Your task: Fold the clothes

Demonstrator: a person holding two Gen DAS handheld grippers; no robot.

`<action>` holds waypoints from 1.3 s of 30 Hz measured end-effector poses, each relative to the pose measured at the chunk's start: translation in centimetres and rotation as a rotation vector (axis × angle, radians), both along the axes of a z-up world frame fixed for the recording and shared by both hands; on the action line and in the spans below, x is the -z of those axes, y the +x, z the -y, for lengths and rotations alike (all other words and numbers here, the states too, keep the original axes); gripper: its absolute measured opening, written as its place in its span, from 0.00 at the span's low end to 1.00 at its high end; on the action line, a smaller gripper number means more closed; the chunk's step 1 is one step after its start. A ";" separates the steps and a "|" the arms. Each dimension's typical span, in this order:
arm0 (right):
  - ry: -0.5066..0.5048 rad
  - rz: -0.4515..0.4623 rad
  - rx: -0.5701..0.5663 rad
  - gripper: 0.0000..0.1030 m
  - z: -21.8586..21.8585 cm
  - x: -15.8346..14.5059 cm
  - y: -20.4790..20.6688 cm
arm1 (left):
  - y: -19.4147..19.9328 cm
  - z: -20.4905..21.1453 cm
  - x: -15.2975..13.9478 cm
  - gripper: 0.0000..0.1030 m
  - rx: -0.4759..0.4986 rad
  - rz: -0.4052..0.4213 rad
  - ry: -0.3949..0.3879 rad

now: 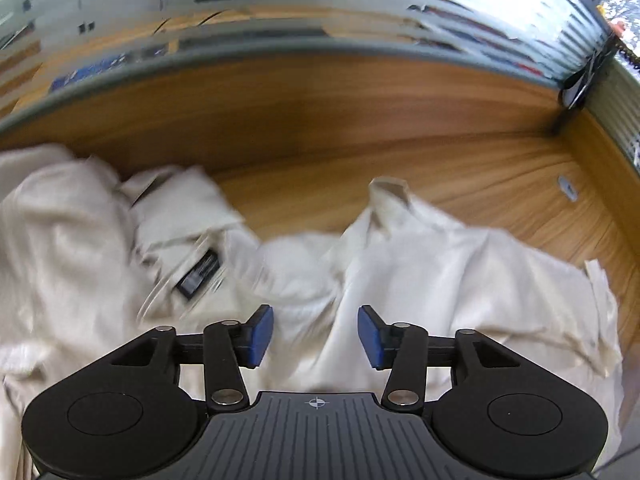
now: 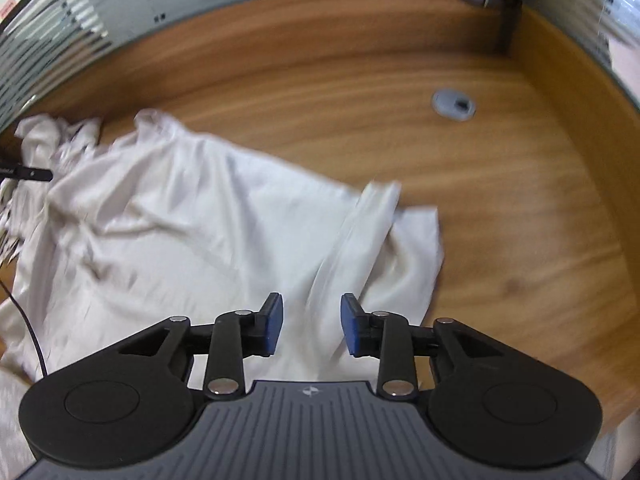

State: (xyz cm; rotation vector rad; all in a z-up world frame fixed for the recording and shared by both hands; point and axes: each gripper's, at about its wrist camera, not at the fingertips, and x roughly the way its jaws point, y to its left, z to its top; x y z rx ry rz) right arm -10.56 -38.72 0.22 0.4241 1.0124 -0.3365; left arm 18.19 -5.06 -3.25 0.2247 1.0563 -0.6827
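A crumpled cream-white garment lies spread on the wooden desk. Its collar with a dark label shows at the left in the left wrist view. My left gripper is open and empty, just above the cloth's middle. In the right wrist view the same garment lies rumpled, with a folded hem edge at its right. My right gripper is open and empty, over the cloth's near right part. Both views are motion-blurred.
A grey cable grommet is set in the desk beyond the cloth. A frosted striped glass partition runs along the desk's far edge. A dark post stands at the far right corner. A black cable hangs at left.
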 end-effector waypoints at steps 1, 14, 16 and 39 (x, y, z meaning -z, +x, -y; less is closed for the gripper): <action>-0.005 0.002 0.006 0.38 0.8 0.0 0.6 | 0.3 0.7 0.0 0.51 0.011 0.000 -0.001; 0.066 -0.088 0.038 0.54 8.9 6.7 8.8 | 3.2 7.2 5.1 0.54 0.111 -0.119 0.064; 0.087 -0.095 0.035 0.48 9.2 7.5 9.2 | 3.5 7.7 5.6 0.54 0.115 -0.126 0.059; 0.188 0.085 -0.103 0.04 -1.3 -2.3 -2.5 | -2.9 0.0 -0.9 0.05 0.208 -0.143 -0.121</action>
